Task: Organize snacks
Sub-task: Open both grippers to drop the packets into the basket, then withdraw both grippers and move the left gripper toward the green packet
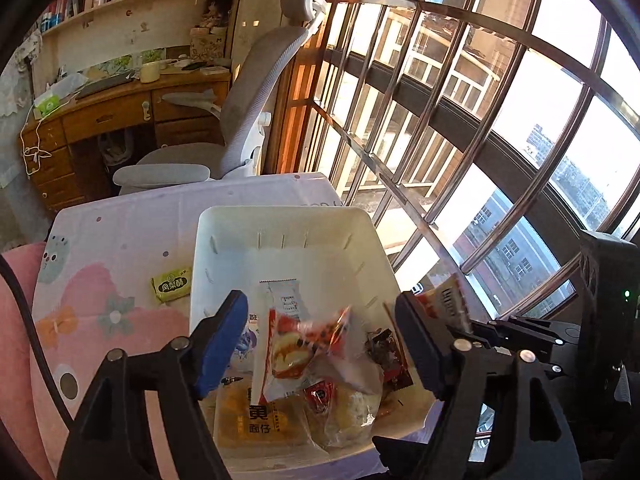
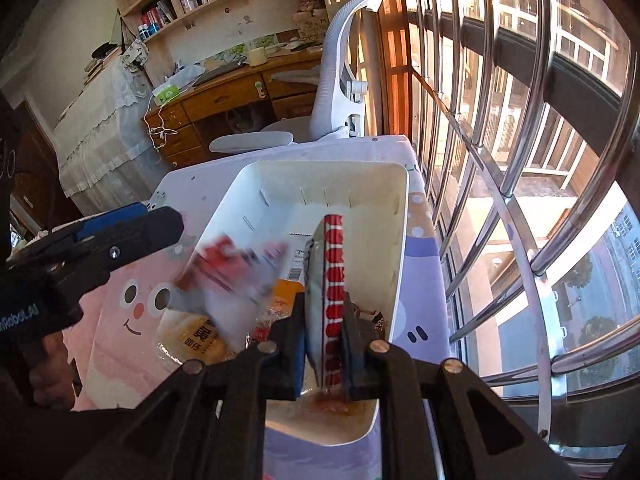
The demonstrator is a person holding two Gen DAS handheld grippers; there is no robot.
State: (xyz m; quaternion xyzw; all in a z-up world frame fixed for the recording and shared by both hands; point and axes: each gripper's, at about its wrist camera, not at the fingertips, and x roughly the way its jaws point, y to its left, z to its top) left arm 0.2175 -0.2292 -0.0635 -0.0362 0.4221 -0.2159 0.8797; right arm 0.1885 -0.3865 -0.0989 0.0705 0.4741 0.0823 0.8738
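Left gripper (image 1: 320, 336) spread above the white bin (image 1: 280, 224); a blurred red packet (image 1: 316, 332), probably falling, sits between its jaws. Right gripper (image 2: 323, 340) pinches a red-striped packet (image 2: 330, 280) over the bin. We note the risk: releasing near the wall could spill it onto the table (image 2: 416, 248).

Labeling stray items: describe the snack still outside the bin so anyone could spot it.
Find the white bin on the pastel tablecloth. Just left of its wall lies a small yellow-green packet, flat on the cloth. It is the only snack outside the bin.
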